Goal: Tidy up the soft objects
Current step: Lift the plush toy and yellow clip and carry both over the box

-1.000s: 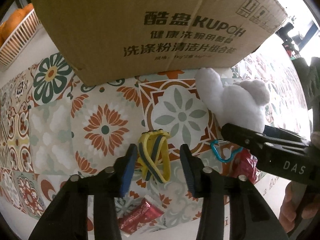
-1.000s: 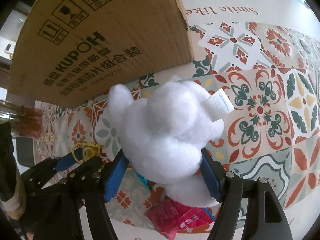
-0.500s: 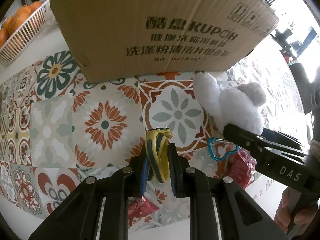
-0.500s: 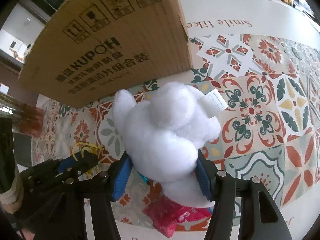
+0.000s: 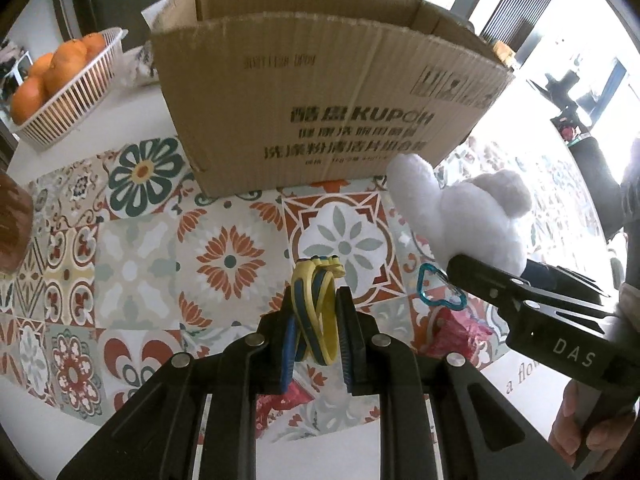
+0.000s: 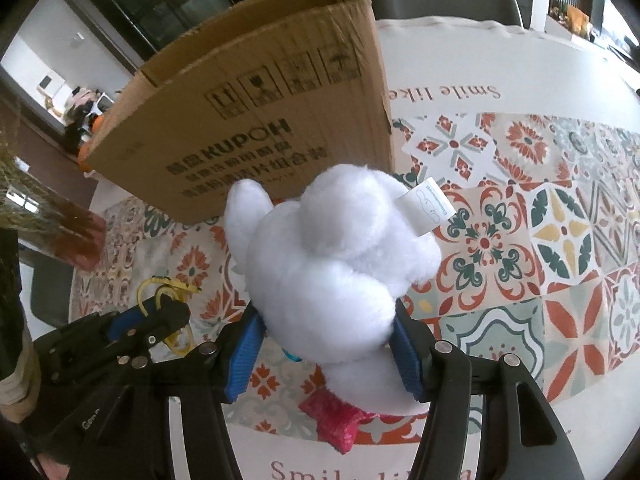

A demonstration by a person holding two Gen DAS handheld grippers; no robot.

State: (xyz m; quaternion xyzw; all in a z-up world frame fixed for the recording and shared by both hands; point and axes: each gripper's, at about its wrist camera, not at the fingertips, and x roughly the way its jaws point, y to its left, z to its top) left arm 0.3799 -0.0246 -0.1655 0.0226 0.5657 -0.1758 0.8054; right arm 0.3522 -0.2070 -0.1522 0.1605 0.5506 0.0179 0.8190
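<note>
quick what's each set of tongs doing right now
left tongs: closed on the yellow and blue band
right tongs: closed on the white plush toy

Round table (image 5: 132,116), white top, covered in the middle by a patterned tile-print cloth (image 5: 132,272) in orange, green and cream. Script lettering runs along the cloth's white border. On it: an open cardboard box (image 5: 320,92), printed side toward the cameras; a white slatted basket (image 5: 76,96) of oranges (image 5: 48,76) at far left; a teal clip (image 5: 434,290); crumpled red-pink wrappers (image 6: 340,416).
</note>
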